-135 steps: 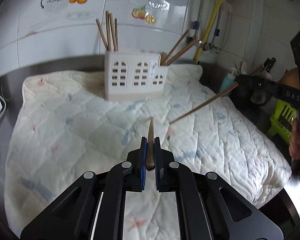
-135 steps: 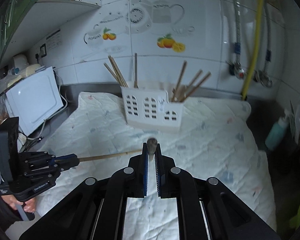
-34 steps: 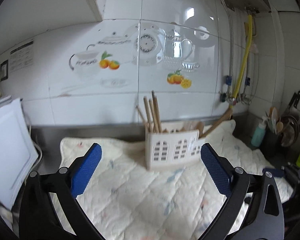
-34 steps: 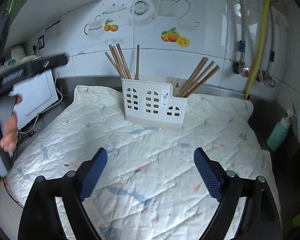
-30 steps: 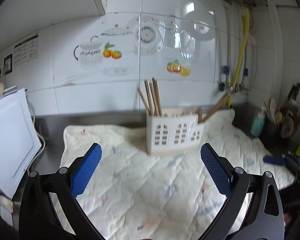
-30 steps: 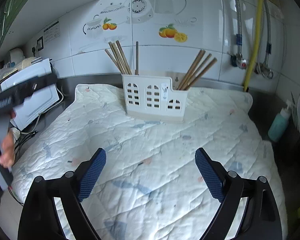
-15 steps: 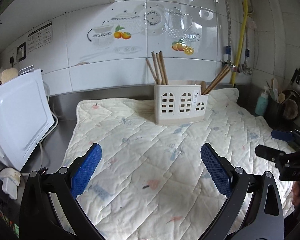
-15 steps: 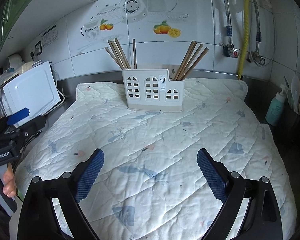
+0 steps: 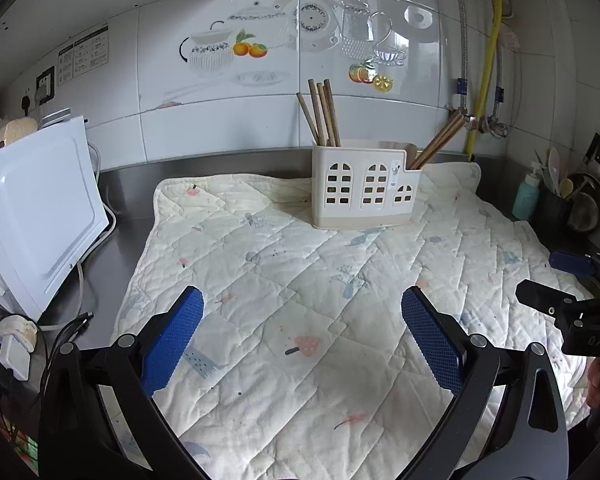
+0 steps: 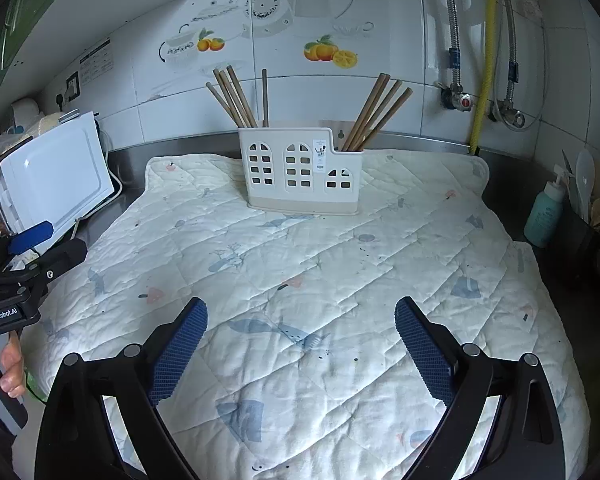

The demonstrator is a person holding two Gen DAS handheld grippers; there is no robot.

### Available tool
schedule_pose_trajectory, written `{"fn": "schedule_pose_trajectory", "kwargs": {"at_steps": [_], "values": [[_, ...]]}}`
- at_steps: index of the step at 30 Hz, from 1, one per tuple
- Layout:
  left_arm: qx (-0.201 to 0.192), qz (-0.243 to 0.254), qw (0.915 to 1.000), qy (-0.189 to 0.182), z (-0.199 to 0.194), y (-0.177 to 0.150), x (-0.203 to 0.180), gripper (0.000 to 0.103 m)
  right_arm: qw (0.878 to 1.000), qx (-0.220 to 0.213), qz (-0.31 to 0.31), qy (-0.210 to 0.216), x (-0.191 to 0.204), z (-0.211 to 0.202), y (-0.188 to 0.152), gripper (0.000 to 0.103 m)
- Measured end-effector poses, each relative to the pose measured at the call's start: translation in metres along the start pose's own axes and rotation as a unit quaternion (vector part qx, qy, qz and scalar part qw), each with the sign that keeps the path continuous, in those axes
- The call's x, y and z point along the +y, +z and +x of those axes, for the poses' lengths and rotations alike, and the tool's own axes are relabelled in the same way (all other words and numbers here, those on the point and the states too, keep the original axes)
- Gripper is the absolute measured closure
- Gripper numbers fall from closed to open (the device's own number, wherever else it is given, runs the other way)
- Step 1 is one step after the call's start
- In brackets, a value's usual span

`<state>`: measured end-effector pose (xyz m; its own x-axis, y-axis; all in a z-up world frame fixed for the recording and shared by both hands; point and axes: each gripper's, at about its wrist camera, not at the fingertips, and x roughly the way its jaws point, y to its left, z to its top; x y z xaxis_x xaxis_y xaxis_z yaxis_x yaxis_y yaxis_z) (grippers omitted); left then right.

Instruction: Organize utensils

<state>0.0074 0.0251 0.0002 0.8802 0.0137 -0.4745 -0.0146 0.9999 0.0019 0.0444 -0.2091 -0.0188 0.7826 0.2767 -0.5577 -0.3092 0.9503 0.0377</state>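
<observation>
With fingers [image 9: 174, 334] spread, both grippers empty.

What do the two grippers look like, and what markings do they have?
Both are black frames with visible round bolts. The left gripper and the right gripper each have two fingers faced with blue textured pads. Seen from the side, the left gripper bears white lettering "GenRobot.AI"; the right one shows letters that look like "DAS". No cables or sleeves are visible on them.

home kitchen – tiled wall [image 10: 340, 8], steel counter [image 10: 132, 196]
</observation>
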Motion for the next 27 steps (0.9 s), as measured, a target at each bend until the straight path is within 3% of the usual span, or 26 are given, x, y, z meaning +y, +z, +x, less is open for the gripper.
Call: {"fn": "schedule_pose_trajectory", "kwargs": {"at_steps": [27], "values": [[0.015,-0.015,0.9997,0.008,0.005,-0.006,0.009,0.005,1.0,0.002,-0.004,0.001,0.003,0.003,0.001,0.011]]}}
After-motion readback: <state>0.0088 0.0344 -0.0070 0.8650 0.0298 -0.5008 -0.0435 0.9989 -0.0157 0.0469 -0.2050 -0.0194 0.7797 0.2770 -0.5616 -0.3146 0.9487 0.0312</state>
